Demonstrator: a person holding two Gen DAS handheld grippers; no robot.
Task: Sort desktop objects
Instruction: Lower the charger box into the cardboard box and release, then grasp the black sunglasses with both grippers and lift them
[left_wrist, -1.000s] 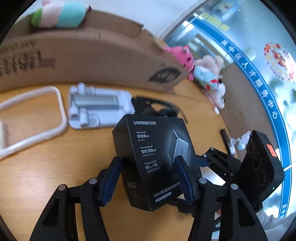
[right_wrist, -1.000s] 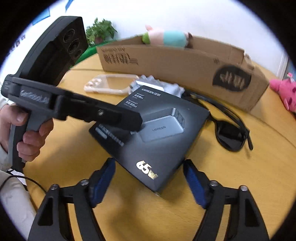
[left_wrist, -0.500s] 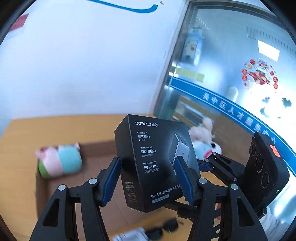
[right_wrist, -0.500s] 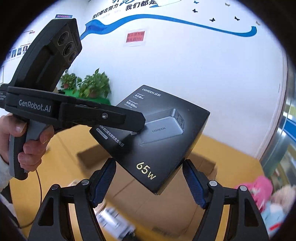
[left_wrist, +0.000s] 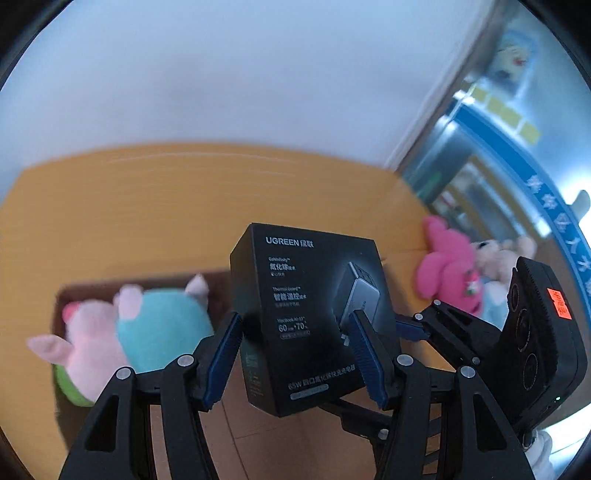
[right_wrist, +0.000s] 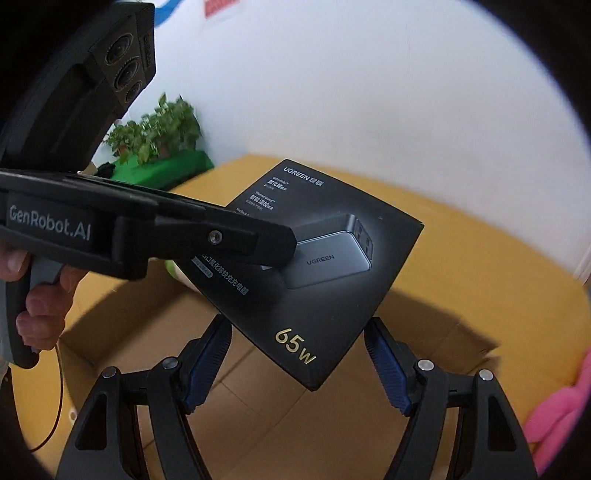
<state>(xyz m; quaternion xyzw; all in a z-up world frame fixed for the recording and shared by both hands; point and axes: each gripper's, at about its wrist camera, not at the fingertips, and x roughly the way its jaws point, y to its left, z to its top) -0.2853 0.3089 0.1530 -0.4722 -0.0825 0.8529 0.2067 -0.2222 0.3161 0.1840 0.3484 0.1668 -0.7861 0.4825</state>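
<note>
My left gripper (left_wrist: 295, 354) is shut on a black UGREEN charger box (left_wrist: 314, 314) and holds it in the air above an open cardboard box (right_wrist: 147, 325). In the right wrist view the same charger box (right_wrist: 332, 280) hangs over the carton's inside, with the left gripper's finger (right_wrist: 207, 240) clamped on its face. My right gripper (right_wrist: 297, 362) is open just below the charger box, its blue pads on either side of the box's lower corner without touching it. A pink and teal plush toy (left_wrist: 122, 336) lies inside the carton.
The carton stands on a yellow wooden table (left_wrist: 184, 195). Pink and pale plush toys (left_wrist: 450, 273) sit at the table's right edge. Potted green plants (right_wrist: 159, 136) stand by the white wall. The right gripper's body (left_wrist: 532, 343) is at the right in the left wrist view.
Both grippers rose from the table with the charger box and moved over the open carton. The left gripper kept its hold; the right stayed open.
</note>
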